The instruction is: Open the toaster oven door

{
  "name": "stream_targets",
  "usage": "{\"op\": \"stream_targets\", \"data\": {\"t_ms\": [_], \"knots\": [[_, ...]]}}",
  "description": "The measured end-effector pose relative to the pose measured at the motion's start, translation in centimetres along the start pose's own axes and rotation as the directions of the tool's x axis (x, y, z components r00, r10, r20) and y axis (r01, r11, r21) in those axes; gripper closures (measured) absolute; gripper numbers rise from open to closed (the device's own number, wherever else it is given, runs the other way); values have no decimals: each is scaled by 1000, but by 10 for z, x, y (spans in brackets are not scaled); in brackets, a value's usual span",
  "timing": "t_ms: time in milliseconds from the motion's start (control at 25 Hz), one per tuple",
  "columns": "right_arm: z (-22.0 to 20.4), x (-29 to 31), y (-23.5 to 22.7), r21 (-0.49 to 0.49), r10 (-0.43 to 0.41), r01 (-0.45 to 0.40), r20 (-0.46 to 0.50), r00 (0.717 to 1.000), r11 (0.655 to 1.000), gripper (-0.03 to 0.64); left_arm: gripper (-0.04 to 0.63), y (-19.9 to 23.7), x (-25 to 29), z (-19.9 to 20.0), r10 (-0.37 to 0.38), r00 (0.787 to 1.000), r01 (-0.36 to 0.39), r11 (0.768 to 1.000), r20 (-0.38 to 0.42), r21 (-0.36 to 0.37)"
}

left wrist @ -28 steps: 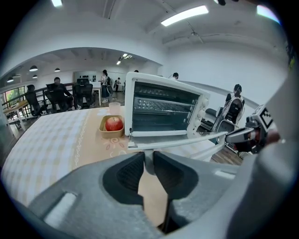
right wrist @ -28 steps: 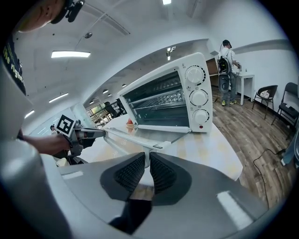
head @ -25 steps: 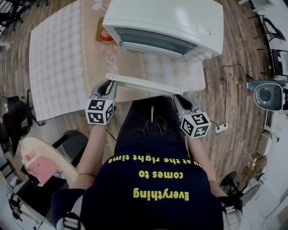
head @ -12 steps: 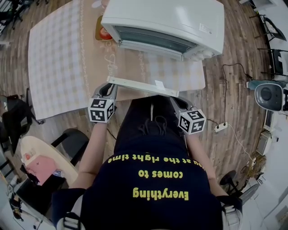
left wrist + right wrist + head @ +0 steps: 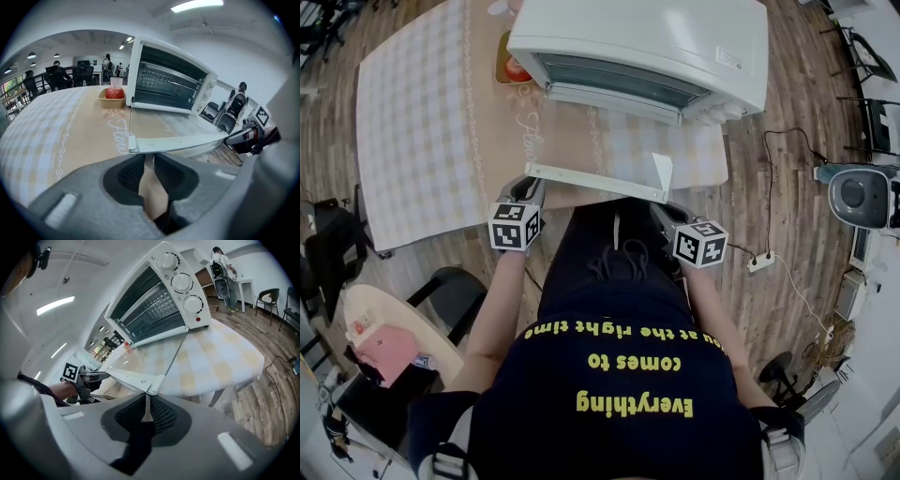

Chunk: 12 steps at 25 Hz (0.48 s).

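The white toaster oven [image 5: 656, 47] stands at the table's far side, its cavity showing. Its glass door [image 5: 600, 141] hangs open toward me, nearly level, ending in a white handle bar [image 5: 595, 181]. My left gripper [image 5: 528, 189] is shut on the bar's left end, which shows as a thin white edge between the pads [image 5: 130, 174]. My right gripper [image 5: 664, 208] is shut on the right end. In the right gripper view the handle's corner [image 5: 152, 383] sits right above that gripper's own tips [image 5: 146, 404], with the oven [image 5: 154, 296] behind.
A red apple [image 5: 114, 92] in a small bowl sits left of the oven. The checked tablecloth [image 5: 422, 122] spreads left. My body stands against the table's near edge. A power strip [image 5: 761, 266] and a round grey device [image 5: 855, 199] lie on the wood floor at right.
Both grippers have shifted slightly toward the table, still on the handle. The door has dropped a little lower and a bright glint now shows at its right corner.
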State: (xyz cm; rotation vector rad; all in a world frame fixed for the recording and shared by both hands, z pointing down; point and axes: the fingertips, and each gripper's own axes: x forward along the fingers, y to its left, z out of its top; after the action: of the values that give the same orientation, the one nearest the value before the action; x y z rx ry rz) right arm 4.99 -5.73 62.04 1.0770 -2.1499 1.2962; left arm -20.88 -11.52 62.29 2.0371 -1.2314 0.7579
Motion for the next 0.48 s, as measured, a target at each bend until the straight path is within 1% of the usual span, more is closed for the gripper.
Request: {"op": "stream_targets", "data": {"t_ms": [160, 320, 480], "knots": [[-7, 6, -5, 20, 18, -17, -31, 999, 1000, 574, 528, 2, 7, -8, -4, 1000, 4, 1000, -21, -5], [-11, 12, -8, 63, 42, -40, -35, 999, 997, 574, 526, 4, 12, -14, -4, 1000, 4, 1000, -30, -6], [-12, 14, -10, 67, 52, -49, -37, 998, 997, 583, 526, 4, 13, -14, -8, 1000, 7, 1000, -29, -5]]}}
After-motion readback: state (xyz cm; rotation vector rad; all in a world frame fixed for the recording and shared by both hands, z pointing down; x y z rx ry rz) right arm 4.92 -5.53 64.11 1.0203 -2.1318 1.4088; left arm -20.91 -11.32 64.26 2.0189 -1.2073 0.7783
